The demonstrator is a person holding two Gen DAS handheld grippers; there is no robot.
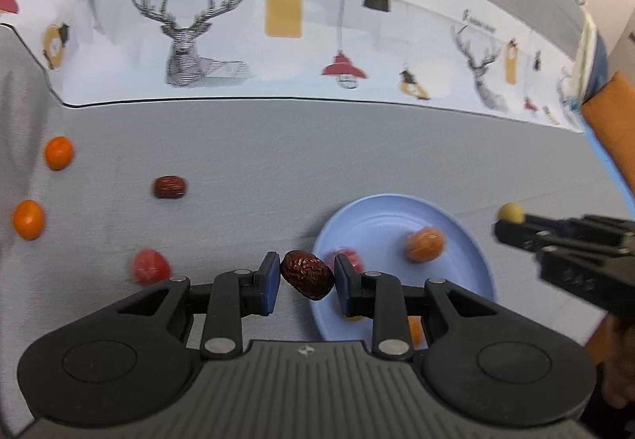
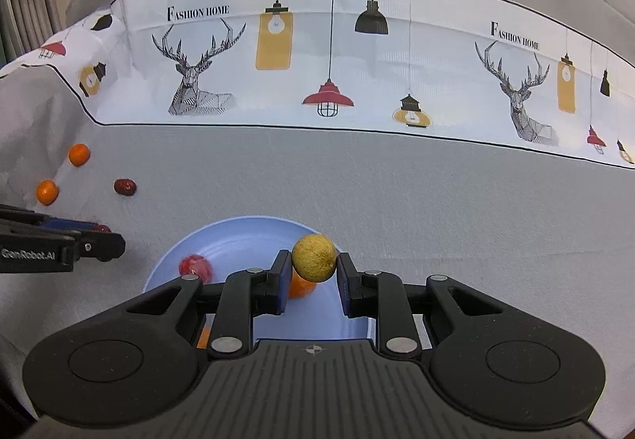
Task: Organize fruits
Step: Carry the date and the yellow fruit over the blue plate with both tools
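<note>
My left gripper (image 1: 305, 276) is shut on a wrinkled dark red date (image 1: 307, 274), held at the left rim of the light blue plate (image 1: 381, 229). The plate holds an orange fruit (image 1: 424, 244) and a red fruit (image 1: 351, 258). My right gripper (image 2: 311, 274) is shut on a round yellow fruit (image 2: 314, 257) above the plate (image 2: 238, 240), where a red fruit (image 2: 195, 267) and an orange fruit (image 2: 302, 286) lie. In the left wrist view the right gripper (image 1: 501, 225) comes in from the right with the yellow fruit (image 1: 511, 212).
On the grey cloth to the left lie two small oranges (image 1: 58, 152) (image 1: 27, 219), a second date (image 1: 170, 187) and a red fruit (image 1: 150, 267). A printed cloth band with deer and lamps (image 2: 317, 74) runs across the back. The left gripper (image 2: 115, 242) enters the right wrist view at the left.
</note>
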